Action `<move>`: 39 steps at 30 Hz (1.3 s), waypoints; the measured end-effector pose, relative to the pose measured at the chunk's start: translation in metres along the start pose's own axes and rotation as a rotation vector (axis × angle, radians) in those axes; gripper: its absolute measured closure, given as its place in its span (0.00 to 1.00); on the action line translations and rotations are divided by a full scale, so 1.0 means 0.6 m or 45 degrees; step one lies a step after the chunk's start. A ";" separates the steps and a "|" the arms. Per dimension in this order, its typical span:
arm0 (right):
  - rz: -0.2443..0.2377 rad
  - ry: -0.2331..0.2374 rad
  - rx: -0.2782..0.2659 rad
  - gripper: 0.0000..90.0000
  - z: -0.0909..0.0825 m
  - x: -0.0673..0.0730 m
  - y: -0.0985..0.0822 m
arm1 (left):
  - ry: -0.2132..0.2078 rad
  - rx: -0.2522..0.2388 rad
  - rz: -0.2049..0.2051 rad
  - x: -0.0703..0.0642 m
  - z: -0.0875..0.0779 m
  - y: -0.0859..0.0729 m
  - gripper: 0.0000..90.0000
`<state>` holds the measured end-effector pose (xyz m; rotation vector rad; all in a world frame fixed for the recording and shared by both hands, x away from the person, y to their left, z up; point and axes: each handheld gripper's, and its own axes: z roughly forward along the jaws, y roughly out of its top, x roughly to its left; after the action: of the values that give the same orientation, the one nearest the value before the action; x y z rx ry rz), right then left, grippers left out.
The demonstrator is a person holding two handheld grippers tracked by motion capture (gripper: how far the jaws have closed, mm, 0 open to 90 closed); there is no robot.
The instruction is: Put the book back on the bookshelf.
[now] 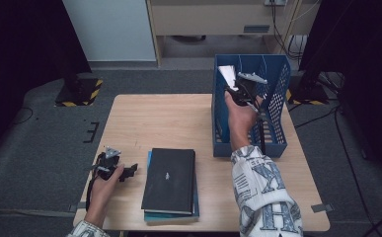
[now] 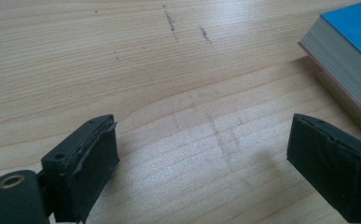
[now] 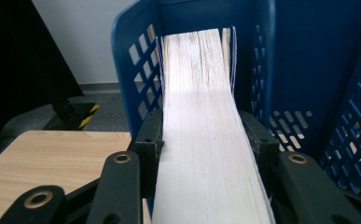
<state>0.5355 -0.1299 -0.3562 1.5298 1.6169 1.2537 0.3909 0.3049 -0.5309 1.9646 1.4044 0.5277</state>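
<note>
My right gripper (image 1: 239,85) is shut on a book (image 3: 201,121), whose white page edges (image 1: 226,73) face up, and holds it inside the blue file rack (image 1: 277,94) at the table's right. The jaws clamp the book's two covers, and its far end leans on the rack's left wall (image 3: 134,70). My left gripper (image 1: 129,169) rests low near the table's front left, open, with bare wood between its pads (image 2: 92,158). A black-covered book (image 1: 171,177) lies on a blue book (image 1: 150,160) just right of it; the blue book's corner (image 2: 350,42) appears in the left gripper view.
The wooden table (image 1: 169,118) has free surface at its far left and middle. The blue rack's perforated walls (image 3: 355,140) enclose the held book on both sides. Dark floor, cables and black stands surround the table.
</note>
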 end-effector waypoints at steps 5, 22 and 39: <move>0.033 0.066 0.009 0.58 -0.003 0.009 -0.002 | 0.001 -0.004 -0.001 0.000 0.000 0.000 0.09; 0.063 0.218 0.035 0.50 -0.031 0.014 -0.004 | 0.001 -0.004 0.003 -0.001 0.000 0.001 0.09; 0.028 0.276 0.049 0.32 -0.030 0.015 -0.010 | -0.005 -0.003 0.001 -0.001 0.000 0.001 0.09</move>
<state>0.5152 -0.1250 -0.3529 1.4800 1.7733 1.4499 0.3913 0.3042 -0.5304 1.9633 1.4002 0.5255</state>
